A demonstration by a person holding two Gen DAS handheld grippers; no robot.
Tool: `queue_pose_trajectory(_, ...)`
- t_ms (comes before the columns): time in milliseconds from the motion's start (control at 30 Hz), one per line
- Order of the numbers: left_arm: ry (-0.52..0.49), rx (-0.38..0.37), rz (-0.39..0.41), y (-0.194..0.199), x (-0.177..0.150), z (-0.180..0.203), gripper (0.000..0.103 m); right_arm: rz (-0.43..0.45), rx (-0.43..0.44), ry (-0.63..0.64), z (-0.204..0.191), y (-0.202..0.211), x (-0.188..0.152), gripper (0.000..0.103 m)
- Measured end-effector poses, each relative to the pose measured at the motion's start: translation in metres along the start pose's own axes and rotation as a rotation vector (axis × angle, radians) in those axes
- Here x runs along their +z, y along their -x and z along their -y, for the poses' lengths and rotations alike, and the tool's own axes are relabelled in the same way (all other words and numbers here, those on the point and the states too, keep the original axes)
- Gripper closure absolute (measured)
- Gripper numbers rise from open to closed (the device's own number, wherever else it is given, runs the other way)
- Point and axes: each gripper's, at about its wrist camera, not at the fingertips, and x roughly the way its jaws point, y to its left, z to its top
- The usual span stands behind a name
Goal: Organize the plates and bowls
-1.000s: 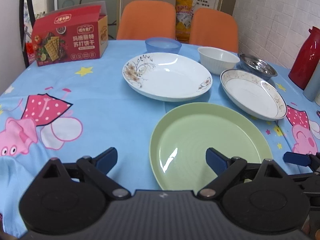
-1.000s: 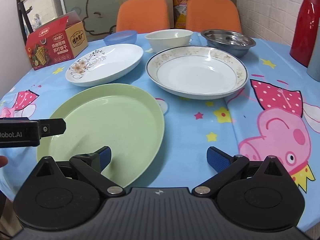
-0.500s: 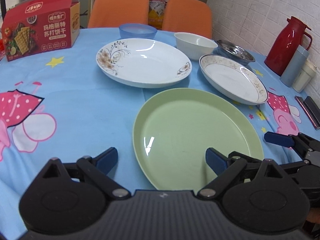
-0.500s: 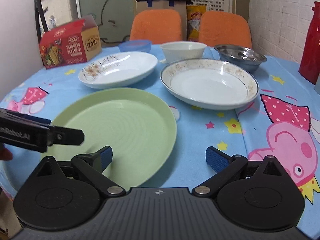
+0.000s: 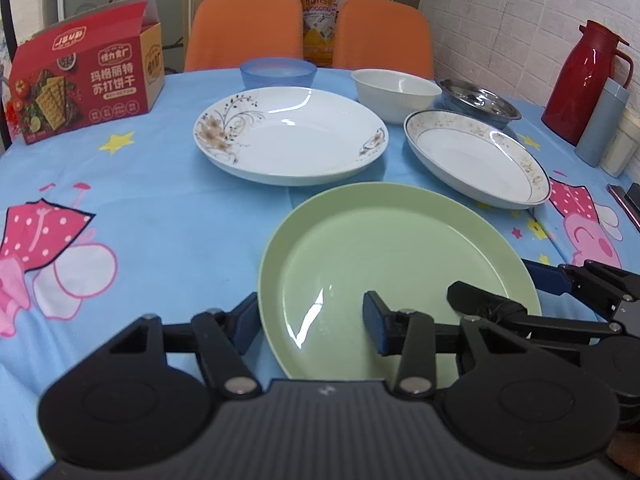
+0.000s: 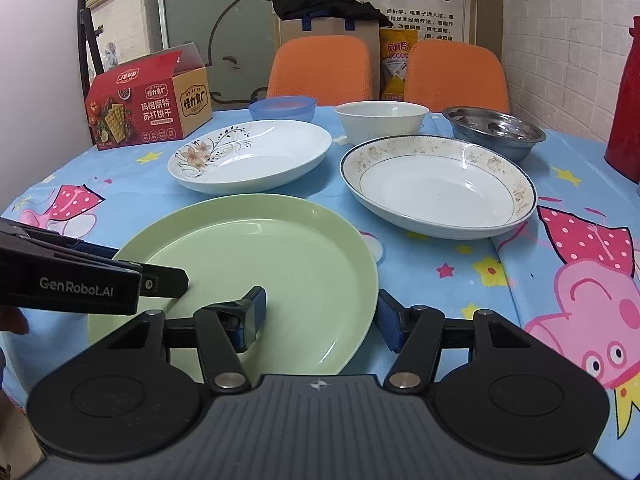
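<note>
Left wrist view: left gripper (image 5: 310,322) closing over near-left rim of green plate (image 5: 396,264), one finger outside, one inside, pads not pressing yet. Right gripper (image 6: 320,316) closing too, straddling the near-right rim, still loose. Plate flat on tablecloth (image 5: 160,216). Further back: floral plate (image 5: 292,132), gold-rimmed plate (image 5: 476,156), then blue bowl (image 5: 278,74), white bowl (image 5: 394,90), steel bowl (image 5: 478,102).
</note>
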Motion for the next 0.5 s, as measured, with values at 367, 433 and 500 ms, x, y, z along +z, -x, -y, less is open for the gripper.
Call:
queue_pose_trajectory(367,0.104,0.161,0.034,0.037,-0.011,-0.068,0.060,0.017,0.138,0.083,-0.071,-0.016,0.016,0.004)
queue_pose_trajectory(433,0.118,0.168,0.029,0.035,-0.011,-0.076,0.060,0.009,0.144,0.096,-0.079,-0.023,0.018,0.002)
queue_pose_trajectory(500,0.121,0.164,0.023,0.029,-0.010,-0.080,0.060,-0.003,0.136,0.101,-0.083,-0.030,0.020,0.000)
